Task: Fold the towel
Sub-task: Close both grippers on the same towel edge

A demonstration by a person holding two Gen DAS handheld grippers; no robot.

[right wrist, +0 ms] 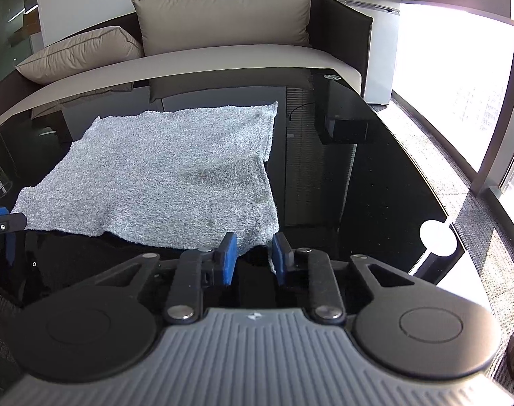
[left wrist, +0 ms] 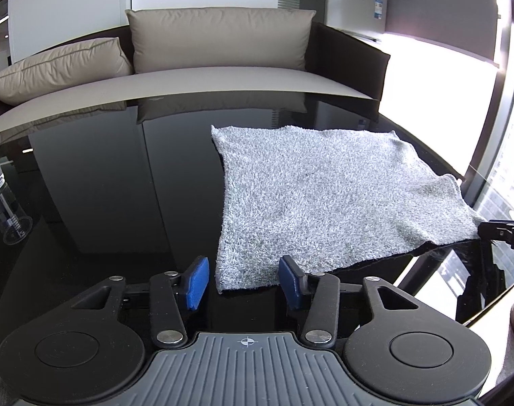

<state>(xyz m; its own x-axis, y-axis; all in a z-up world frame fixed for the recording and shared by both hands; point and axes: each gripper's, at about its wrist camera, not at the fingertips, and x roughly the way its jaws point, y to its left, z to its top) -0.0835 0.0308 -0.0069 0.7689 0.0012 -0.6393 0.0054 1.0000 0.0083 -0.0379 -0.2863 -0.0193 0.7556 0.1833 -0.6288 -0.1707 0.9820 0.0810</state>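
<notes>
Left claw [left wrist: 243, 279] straddled the shaggy grey towel's [left wrist: 324, 203] near corner, unclenched; right claw [right wrist: 254, 258] likewise; no legible writing showed.

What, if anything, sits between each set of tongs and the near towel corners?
Nothing visible. The left tongs straddle the near-left corner of the fluffy grey towel; the right tongs straddle its near-right corner. The glossy black table beyond the towel's far edge is bare.
</notes>
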